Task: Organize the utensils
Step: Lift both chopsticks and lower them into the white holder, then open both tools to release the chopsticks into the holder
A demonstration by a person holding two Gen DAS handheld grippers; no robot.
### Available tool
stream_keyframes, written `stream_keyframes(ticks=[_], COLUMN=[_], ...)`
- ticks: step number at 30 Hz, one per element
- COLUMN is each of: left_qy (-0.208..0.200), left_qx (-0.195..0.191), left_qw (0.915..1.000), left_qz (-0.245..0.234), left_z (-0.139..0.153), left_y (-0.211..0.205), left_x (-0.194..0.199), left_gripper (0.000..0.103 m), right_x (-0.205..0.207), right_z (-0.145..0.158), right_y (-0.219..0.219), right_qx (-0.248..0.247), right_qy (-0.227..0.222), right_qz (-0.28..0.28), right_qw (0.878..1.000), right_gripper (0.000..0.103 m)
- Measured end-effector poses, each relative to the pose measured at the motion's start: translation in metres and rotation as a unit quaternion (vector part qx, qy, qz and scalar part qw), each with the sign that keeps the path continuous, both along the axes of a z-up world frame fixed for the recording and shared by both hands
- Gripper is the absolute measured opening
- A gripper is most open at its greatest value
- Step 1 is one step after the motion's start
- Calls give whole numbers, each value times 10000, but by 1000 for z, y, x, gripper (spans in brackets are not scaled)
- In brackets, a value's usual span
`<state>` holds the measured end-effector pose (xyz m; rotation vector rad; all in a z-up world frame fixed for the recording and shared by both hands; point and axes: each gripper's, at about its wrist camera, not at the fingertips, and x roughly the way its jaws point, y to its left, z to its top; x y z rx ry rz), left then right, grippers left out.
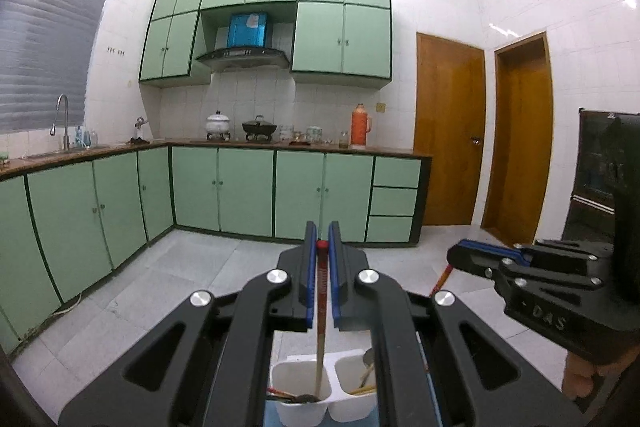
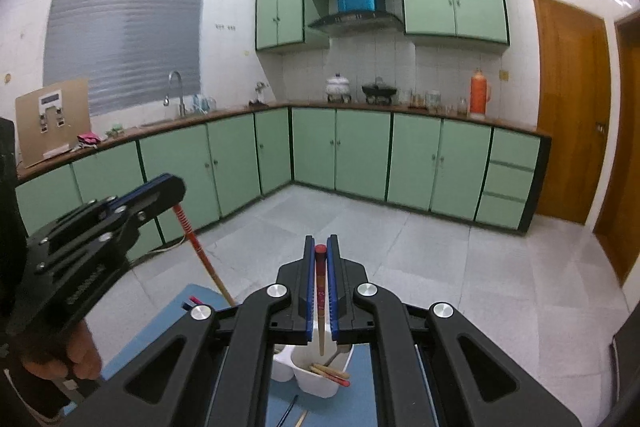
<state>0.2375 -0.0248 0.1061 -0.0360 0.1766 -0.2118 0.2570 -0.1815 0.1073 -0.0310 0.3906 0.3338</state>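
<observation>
My left gripper (image 1: 321, 247) is shut on a red-topped chopstick (image 1: 320, 315) that hangs upright with its tip inside the left cup of a white two-cup utensil holder (image 1: 298, 413). My right gripper (image 2: 321, 251) is shut on another red-topped chopstick (image 2: 321, 307), its tip just above the holder's other cup (image 2: 316, 385), which holds several chopsticks and a spoon. The right gripper also shows in the left wrist view (image 1: 460, 253). The left gripper shows in the right wrist view (image 2: 176, 189), with its chopstick (image 2: 200, 251) slanting down.
The holder stands on a blue mat (image 2: 160, 331); loose utensils (image 2: 290, 411) lie on it in front. Beyond is grey tiled floor (image 2: 400, 247), green kitchen cabinets (image 1: 240, 187) with pots and an orange flask (image 1: 359, 125), and wooden doors (image 1: 448, 131).
</observation>
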Motion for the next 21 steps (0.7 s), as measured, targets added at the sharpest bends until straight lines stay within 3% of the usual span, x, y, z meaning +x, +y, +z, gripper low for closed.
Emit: stream_keyframes(ticks=[8, 11, 14, 21], left_qy=[886, 1061, 1057, 884], left_qx=[120, 150, 118, -39], left_qw=[9960, 9942, 9943, 9961], left_qz=[-23, 25, 3, 10], left_z=[-63, -78, -79, -65], left_y=[1, 7, 14, 30], left_x=[46, 46, 40, 9], left_gripper=[7, 29, 34, 57], right_x=[18, 18, 15, -18], right_z=[-40, -47, -49, -42], right_y=[-6, -13, -20, -39], right_qx=[213, 270, 337, 408], right_qy=[455, 524, 506, 259], right_qz=[95, 42, -41, -322], right_qw=[9987, 9983, 9981, 9983], right_gripper=[7, 9, 15, 36])
